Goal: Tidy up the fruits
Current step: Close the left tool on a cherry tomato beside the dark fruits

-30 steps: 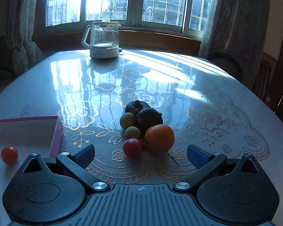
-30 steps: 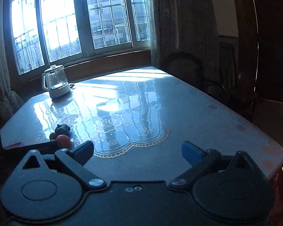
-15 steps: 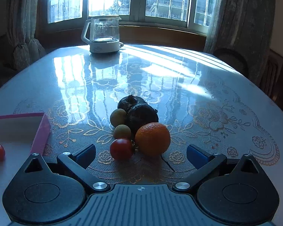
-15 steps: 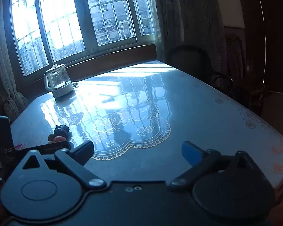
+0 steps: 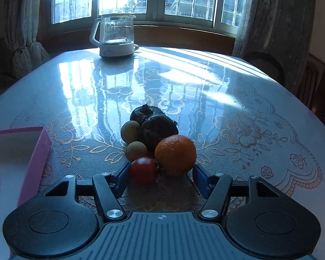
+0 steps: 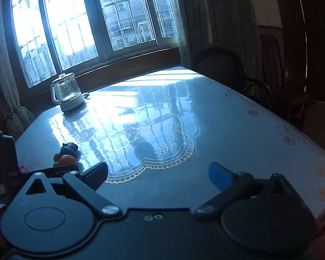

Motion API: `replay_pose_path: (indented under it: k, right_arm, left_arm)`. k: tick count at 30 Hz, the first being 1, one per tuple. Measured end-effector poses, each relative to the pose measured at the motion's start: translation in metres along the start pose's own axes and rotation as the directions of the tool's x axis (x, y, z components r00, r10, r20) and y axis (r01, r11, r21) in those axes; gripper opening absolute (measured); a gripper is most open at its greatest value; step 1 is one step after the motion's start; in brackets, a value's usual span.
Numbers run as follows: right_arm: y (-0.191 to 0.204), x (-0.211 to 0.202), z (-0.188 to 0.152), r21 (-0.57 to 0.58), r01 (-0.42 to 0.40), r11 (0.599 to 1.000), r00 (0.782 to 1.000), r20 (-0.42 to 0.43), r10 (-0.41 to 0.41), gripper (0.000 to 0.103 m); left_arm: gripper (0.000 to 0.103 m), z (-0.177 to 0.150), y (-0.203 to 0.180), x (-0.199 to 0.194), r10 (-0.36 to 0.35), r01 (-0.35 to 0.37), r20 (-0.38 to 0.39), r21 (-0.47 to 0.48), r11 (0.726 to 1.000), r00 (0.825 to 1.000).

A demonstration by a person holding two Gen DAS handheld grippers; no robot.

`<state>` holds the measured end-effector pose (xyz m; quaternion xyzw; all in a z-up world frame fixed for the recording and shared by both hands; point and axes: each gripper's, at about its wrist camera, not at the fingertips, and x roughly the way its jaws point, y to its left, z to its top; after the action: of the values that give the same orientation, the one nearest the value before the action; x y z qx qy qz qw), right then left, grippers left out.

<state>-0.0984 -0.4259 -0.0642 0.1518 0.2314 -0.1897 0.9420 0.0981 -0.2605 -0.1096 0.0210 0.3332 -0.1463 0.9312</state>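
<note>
Left wrist view: the table (image 5: 238, 99) looms closer than a second ago, and the left gripper (image 5: 160, 174) has advanced and narrowed its jaws, now bracketing the orange (image 5: 175, 155) and tomato (image 5: 143, 170), contact unclear. Left of the orange sits the pink box (image 5: 35, 158). Right gripper (image 6: 158, 173) hangs spread wide, well right of the orange, over bare tabletop.

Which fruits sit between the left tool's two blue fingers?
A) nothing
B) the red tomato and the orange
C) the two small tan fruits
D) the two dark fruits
B: the round red tomato and the round orange lie between the blue fingers of the left gripper, which has not closed on them.
</note>
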Motion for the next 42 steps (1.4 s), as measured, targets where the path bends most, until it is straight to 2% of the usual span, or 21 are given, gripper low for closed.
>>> replay_pose_path:
  k: [1,2,9,13,20,23,39,42]
  right_arm:
    - [0.000,0.000,0.000,0.002,0.000,1.000,1.000,0.000,0.000,0.100]
    - [0.000,0.001,0.000,0.005,-0.001,1.000,1.000,0.001,0.001,0.100]
    - [0.002,0.004,0.001,0.007,-0.009,1.000,1.000,0.002,0.009,0.100]
    - [0.004,0.004,0.001,0.002,-0.012,1.000,1.000,-0.001,0.012,0.100]
    - [0.000,0.007,0.003,0.011,-0.007,1.000,1.000,-0.011,0.007,0.100]
    - [0.004,0.009,0.003,0.003,-0.013,1.000,1.000,-0.012,0.013,0.100]
    - [0.005,0.015,0.002,0.007,-0.013,1.000,1.000,-0.020,0.013,0.100]
    - [0.004,0.018,0.001,0.019,-0.011,1.000,1.000,-0.022,0.011,0.100]
  left_arm:
    - [0.052,-0.001,0.000,-0.002,-0.003,0.003,-0.003,0.001,1.000,1.000]
    - [0.050,-0.003,0.000,-0.005,-0.005,0.005,-0.007,0.003,1.000,1.000]
    - [0.049,-0.013,-0.001,-0.018,-0.027,0.027,-0.005,0.026,0.999,1.000]
    - [0.035,-0.008,0.010,-0.014,-0.024,0.024,-0.002,-0.017,1.000,1.000]
    - [0.034,-0.010,0.017,-0.014,0.009,-0.009,0.013,0.034,0.999,1.000]
    - [0.034,-0.005,0.019,-0.009,-0.010,0.010,0.009,0.023,1.000,1.000]
    - [0.034,0.010,0.015,0.013,0.014,-0.014,0.013,-0.007,1.000,1.000]
    - [0.031,0.010,0.015,0.013,0.019,-0.019,0.015,-0.001,1.000,1.000]
